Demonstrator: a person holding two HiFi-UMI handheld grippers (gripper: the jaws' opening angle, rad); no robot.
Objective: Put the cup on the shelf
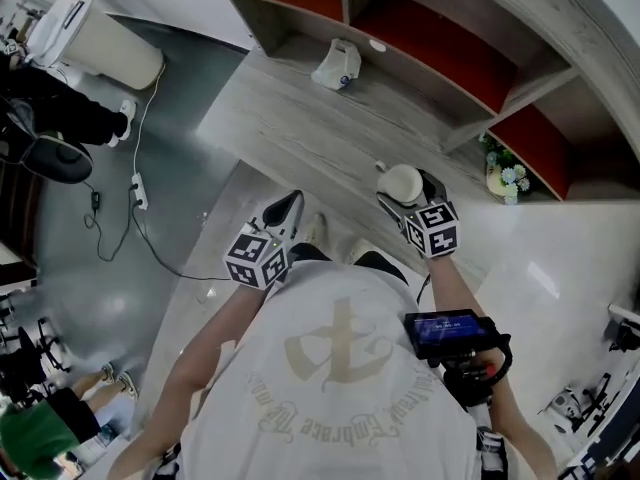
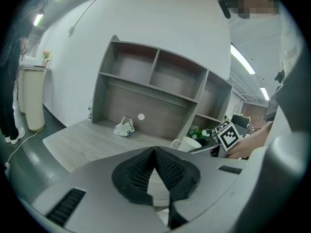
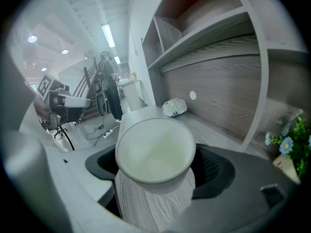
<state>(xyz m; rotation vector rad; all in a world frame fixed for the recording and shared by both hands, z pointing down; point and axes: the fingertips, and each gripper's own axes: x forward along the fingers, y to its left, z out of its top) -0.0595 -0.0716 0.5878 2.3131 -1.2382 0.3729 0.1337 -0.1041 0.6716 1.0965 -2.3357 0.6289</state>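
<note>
White cup [image 1: 400,181] and its carrier, left to right: left gripper [image 1: 288,206] hangs low near the body, pads pressed together on nothing; right gripper [image 1: 408,190] pinches the cup by its sides over the wood-grain counter [image 1: 270,118], mouth facing that gripper's camera; shelf [image 1: 440,48] lies ahead and to the right, apart from the cup; right hand nearer, forearm reaching forward

curved shirt [image 1: 330,313] print, only "embrace" legible
</note>
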